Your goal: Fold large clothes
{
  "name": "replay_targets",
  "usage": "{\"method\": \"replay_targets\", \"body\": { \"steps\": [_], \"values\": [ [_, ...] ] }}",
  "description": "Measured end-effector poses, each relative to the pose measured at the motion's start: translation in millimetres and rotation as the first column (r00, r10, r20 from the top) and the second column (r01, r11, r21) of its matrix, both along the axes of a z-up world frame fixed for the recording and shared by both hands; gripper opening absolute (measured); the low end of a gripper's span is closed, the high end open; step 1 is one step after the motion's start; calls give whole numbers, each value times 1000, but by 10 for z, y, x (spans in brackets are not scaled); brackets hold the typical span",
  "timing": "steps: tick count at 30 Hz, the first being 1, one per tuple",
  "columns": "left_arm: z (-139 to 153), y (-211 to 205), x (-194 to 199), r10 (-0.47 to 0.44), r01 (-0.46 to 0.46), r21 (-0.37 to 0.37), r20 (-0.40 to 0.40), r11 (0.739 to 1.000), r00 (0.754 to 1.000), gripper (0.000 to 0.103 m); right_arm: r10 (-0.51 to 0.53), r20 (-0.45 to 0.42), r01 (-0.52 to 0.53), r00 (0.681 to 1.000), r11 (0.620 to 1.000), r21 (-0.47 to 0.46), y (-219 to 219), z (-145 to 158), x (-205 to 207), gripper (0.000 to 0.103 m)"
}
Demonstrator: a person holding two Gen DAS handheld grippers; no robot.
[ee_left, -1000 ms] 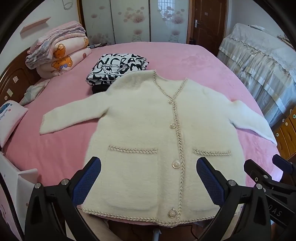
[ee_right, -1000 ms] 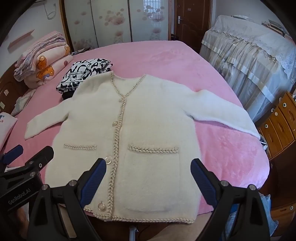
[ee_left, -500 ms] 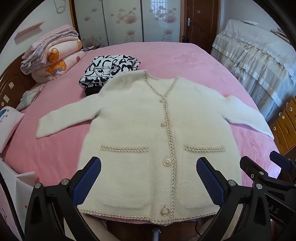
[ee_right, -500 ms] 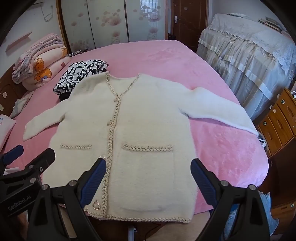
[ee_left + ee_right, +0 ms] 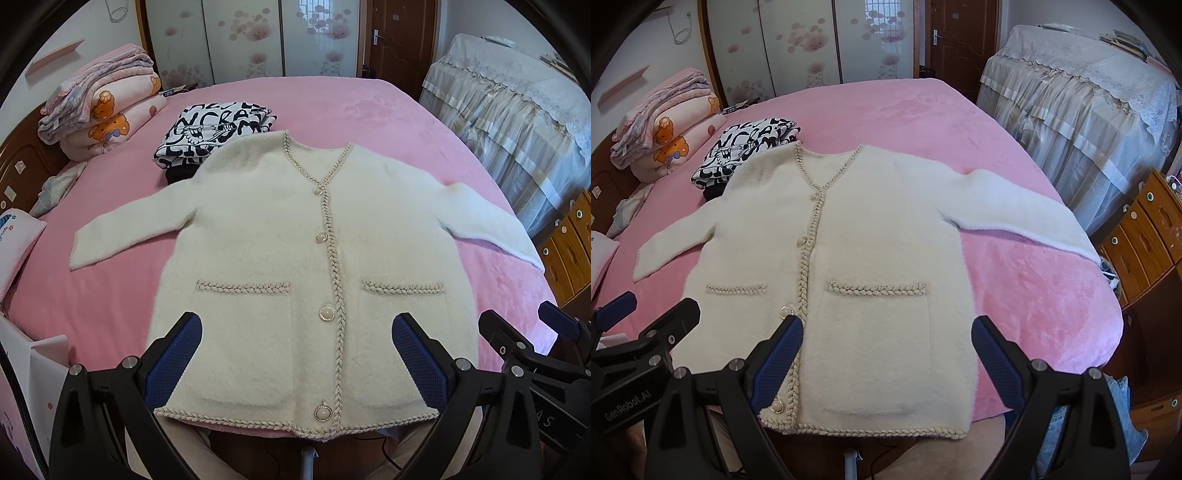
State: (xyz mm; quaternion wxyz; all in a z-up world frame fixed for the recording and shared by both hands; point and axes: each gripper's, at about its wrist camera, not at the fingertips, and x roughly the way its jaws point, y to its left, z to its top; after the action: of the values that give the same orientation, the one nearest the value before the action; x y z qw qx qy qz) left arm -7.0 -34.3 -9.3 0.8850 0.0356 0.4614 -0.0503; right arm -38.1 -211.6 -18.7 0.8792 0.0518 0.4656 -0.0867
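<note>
A cream fuzzy cardigan [image 5: 266,236] with braided trim, pearl buttons and two pockets lies flat and buttoned on the pink bed [image 5: 362,110], both sleeves spread out; in the right wrist view the cardigan [image 5: 886,236] fills the middle. My left gripper [image 5: 297,332] hovers open above the hem, nothing between its blue pads. My right gripper [image 5: 888,334] is open too, over the right pocket near the hem. Each gripper shows at the edge of the other's view: the right gripper [image 5: 532,332] and the left gripper [image 5: 646,317].
A folded black-and-white garment [image 5: 214,129] lies by the cardigan's left shoulder. Stacked quilts [image 5: 99,107] sit at the headboard, a pillow [image 5: 18,243] at far left. A lace-covered bed [image 5: 1082,96] and wooden drawers [image 5: 1145,236] stand to the right.
Both views have shifted slightly, so the cardigan now sits a little differently in frame. The grippers stay open and the cardigan has not been touched.
</note>
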Motion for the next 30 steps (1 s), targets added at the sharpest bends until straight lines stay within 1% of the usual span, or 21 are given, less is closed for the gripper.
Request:
{"method": "replay_targets", "body": {
  "steps": [11, 30],
  "values": [
    [-25, -3, -22, 20, -20, 4, -17, 1000, 1000, 102, 6, 6, -6, 1000, 1000, -1, -4, 5, -30, 93],
    [-48, 33, 2, 28, -27, 3, -36, 1000, 999, 102, 12, 9, -12, 1000, 1000, 0, 35, 14, -51, 93]
  ]
}}
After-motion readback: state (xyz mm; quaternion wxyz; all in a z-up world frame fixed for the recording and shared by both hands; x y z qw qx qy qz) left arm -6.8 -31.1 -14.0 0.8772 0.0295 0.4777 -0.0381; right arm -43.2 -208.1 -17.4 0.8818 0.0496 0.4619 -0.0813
